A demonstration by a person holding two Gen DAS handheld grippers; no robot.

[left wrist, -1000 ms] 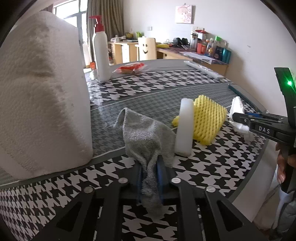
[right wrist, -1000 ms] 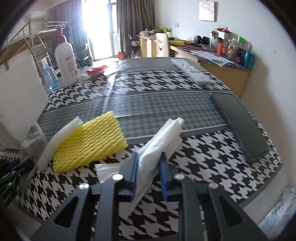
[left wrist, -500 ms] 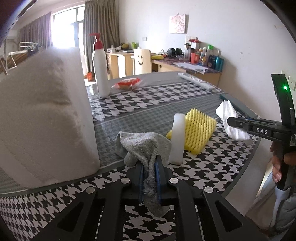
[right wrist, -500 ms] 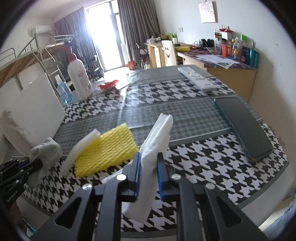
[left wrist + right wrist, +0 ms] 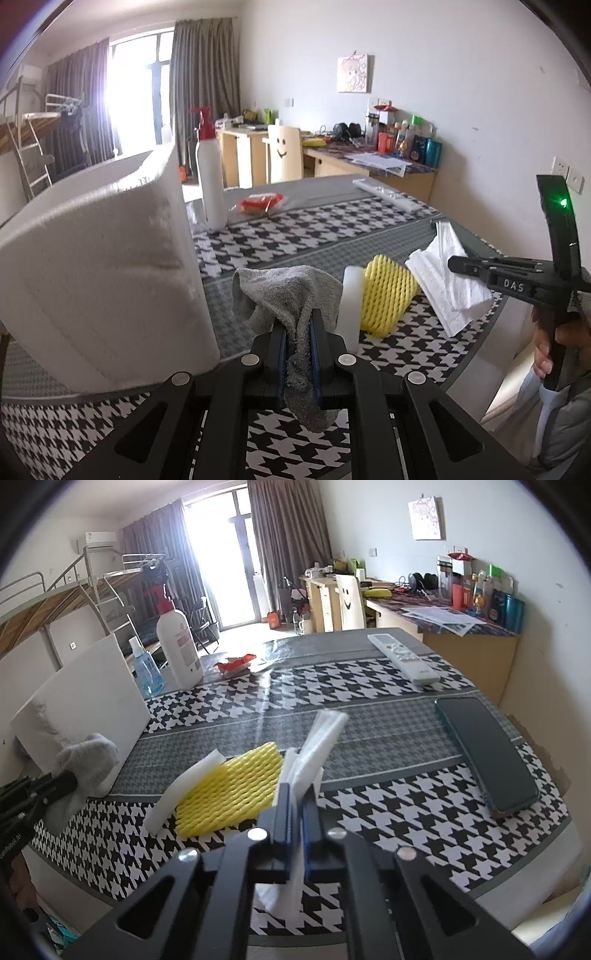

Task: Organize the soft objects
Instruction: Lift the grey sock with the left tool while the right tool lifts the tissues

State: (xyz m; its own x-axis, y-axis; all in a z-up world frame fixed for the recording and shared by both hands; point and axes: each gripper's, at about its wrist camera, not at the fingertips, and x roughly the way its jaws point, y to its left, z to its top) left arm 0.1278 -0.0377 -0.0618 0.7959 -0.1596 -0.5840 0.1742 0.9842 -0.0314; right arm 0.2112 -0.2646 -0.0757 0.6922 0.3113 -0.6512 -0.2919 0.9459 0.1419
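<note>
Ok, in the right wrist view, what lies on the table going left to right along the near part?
Grey cloth in the left gripper → white foam strip → yellow foam net → white tissue in the right gripper → dark phone.

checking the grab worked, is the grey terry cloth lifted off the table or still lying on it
Lifted. The grey terry cloth is pinched in the shut left gripper, bunched above its fingers with its tail dangling free below them, above the houndstooth table.

Tablecloth (image 5: 369,797) is black-and-white houndstooth with grey bands, cloth (image 5: 291,291) is grey, foam net (image 5: 229,794) is bright yellow, tissue (image 5: 447,284) and foam box (image 5: 103,273) plain white.
</note>
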